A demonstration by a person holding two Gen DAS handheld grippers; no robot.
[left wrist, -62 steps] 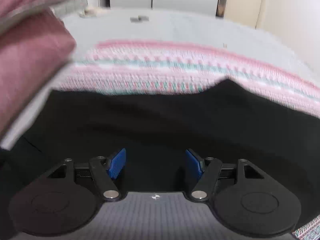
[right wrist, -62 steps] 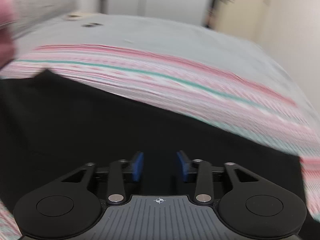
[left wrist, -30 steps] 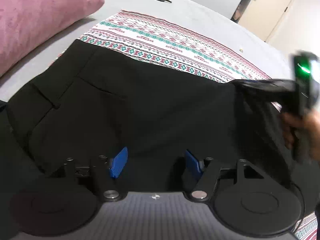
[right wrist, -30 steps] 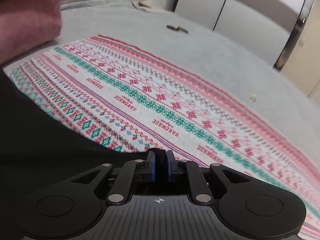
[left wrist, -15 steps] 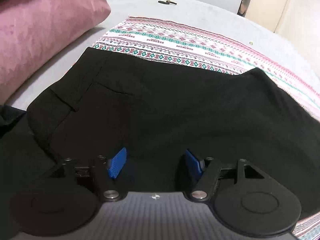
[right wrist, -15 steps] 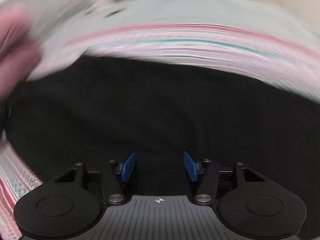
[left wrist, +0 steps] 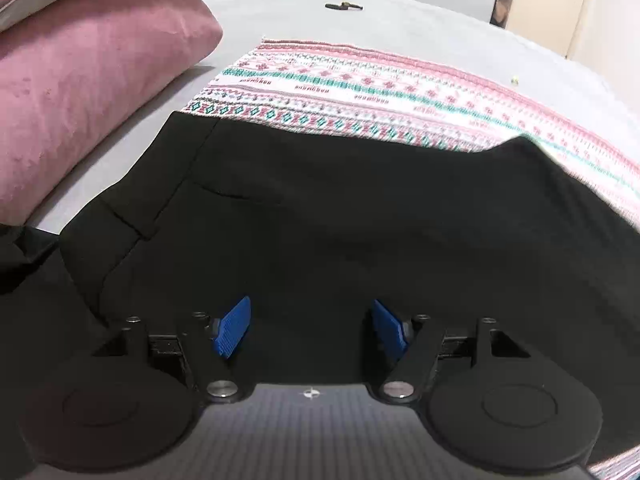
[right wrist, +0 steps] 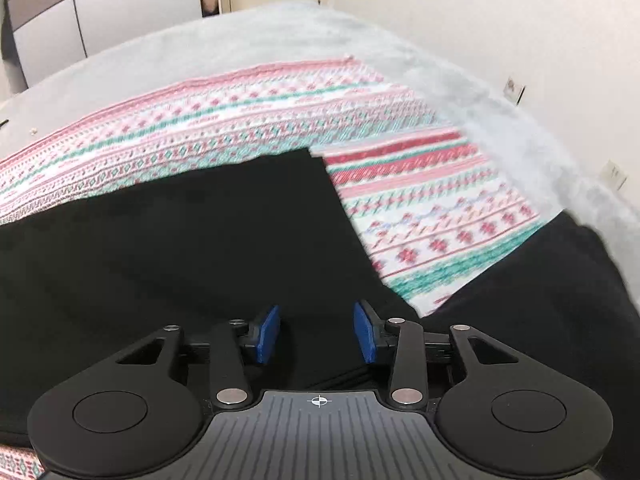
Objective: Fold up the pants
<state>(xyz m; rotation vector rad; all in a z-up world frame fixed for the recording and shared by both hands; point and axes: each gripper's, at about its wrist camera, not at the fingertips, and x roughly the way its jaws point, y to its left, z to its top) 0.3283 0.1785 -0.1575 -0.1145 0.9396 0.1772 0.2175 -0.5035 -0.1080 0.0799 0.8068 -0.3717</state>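
Observation:
Black pants (left wrist: 340, 216) lie flat on a patterned pink, white and green blanket (left wrist: 380, 92). The waistband and a pocket seam show at the left in the left wrist view. My left gripper (left wrist: 310, 326) is open and empty just above the fabric. In the right wrist view the pants (right wrist: 180, 240) end in a square corner on the blanket (right wrist: 280, 120). My right gripper (right wrist: 316, 334) is open and empty, low over the pants' near edge.
A pink pillow (left wrist: 80, 72) lies at the left of the grey bed (left wrist: 400, 24). A small dark object (left wrist: 344, 7) lies far back on the bed. More black cloth (right wrist: 560, 300) sits at the right. A wall with sockets (right wrist: 514, 89) borders the bed.
My right gripper, shut on the pants' edge a second ago, has opened and swung round to the pants' right end. My left gripper has stayed open and drawn back a little.

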